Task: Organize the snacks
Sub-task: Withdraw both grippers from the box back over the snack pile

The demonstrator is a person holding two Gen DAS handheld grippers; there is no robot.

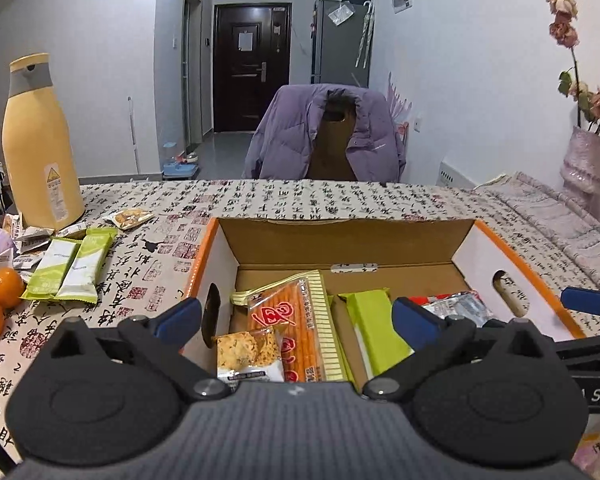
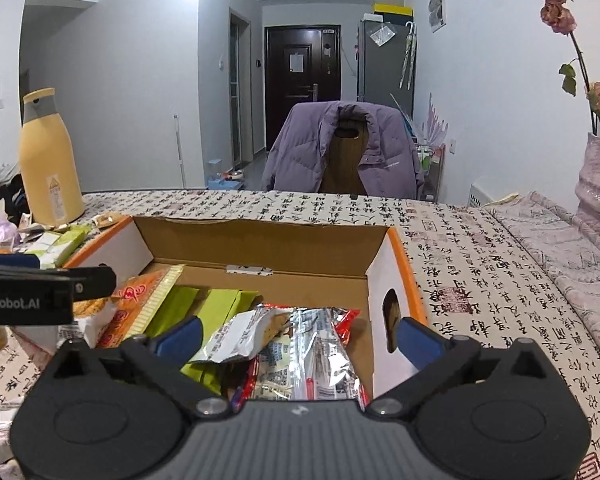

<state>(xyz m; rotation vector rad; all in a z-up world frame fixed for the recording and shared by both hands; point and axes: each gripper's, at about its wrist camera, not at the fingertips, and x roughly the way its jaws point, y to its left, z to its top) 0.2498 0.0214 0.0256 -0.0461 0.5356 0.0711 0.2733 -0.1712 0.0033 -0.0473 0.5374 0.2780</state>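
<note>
Far to the left of my left tongs (image 1: 296,316), two green packs (image 1: 70,270), a cracker pack (image 1: 130,218) and oranges (image 1: 0,300) lie on the table (image 1: 340,200), outside the box (image 1: 420,248). My left tongs are spread wide and empty above the box's left half, over a cracker packet (image 1: 248,354) and orange biscuits (image 1: 300,320). My right tongs (image 2: 300,336), also spread and empty, hang over silver wrappers (image 2: 300,344) in its right half. I judge both drops done; next, the left should swing out to the green packs and close on one.
</note>
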